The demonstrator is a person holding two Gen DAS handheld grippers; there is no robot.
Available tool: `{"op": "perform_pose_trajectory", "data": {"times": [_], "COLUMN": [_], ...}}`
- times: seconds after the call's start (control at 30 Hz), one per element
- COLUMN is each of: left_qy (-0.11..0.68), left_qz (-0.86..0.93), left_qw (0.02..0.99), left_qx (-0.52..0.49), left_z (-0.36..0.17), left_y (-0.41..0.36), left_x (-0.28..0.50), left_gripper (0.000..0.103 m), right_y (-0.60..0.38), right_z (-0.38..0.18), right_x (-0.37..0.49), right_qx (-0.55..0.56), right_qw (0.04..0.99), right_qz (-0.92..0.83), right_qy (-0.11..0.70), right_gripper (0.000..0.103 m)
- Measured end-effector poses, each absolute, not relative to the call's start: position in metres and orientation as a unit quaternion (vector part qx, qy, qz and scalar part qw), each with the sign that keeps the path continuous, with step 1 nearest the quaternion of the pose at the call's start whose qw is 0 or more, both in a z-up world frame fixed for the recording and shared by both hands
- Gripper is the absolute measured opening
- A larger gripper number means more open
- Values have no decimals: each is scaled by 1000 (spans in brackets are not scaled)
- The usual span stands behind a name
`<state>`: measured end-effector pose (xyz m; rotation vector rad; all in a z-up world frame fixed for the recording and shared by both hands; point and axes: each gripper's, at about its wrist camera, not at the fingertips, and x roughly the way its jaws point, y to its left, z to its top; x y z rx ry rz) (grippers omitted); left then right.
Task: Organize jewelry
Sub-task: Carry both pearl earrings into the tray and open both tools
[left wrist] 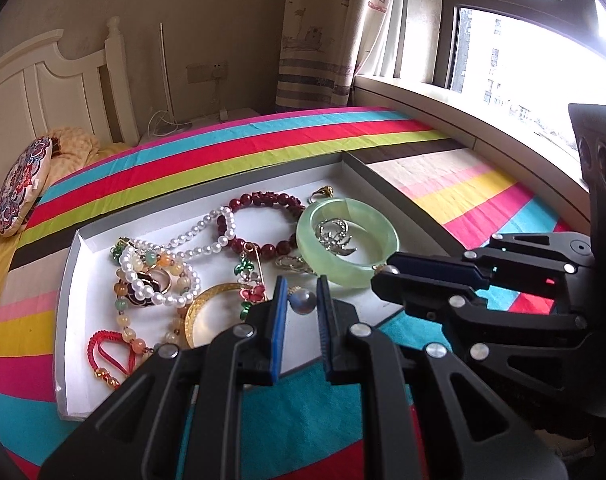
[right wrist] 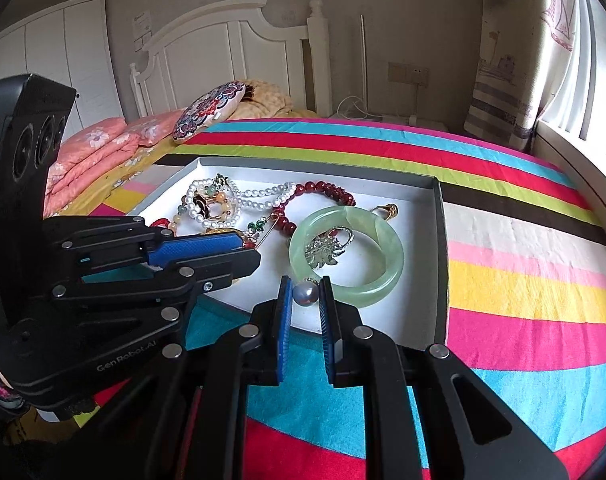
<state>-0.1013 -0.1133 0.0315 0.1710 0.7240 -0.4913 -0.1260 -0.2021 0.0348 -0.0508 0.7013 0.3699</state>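
Now, on the striped bedspread, the open tray holds, from left to right, a red cord bracelet, a pearl strand tangled with other beads, a gold bangle, a red bead bracelet and, at the far right, a jade bangle. Over the tray's near edge, the left gripper is clenched on a grey pearl, just right of the gold bangle. Beside it, the right gripper grasps a second pearl, close to the jade bangle's near rim.
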Motion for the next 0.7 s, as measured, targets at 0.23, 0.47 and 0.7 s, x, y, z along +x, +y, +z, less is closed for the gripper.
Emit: {"op": "perform_pose_trajectory", "data": {"times": [0.23, 0.47, 0.7], "left_qy": [361, 369, 374], "left_qz": [-228, -220, -214], "left_qw": [901, 900, 900], "left_qx": [78, 75, 61], "left_z": [29, 26, 25], "left_y": [-114, -115, -109], "left_x": [-94, -90, -88], "left_gripper": [14, 15, 27], "right_y": [-200, -201, -208], "right_z": [33, 33, 32], "right_x": [-122, -120, -118], "right_qx": [-26, -21, -1], "right_qw": [920, 918, 919], "right_qz": [179, 180, 176], "right_qy": [347, 353, 353], "right_gripper": [14, 14, 16]}}
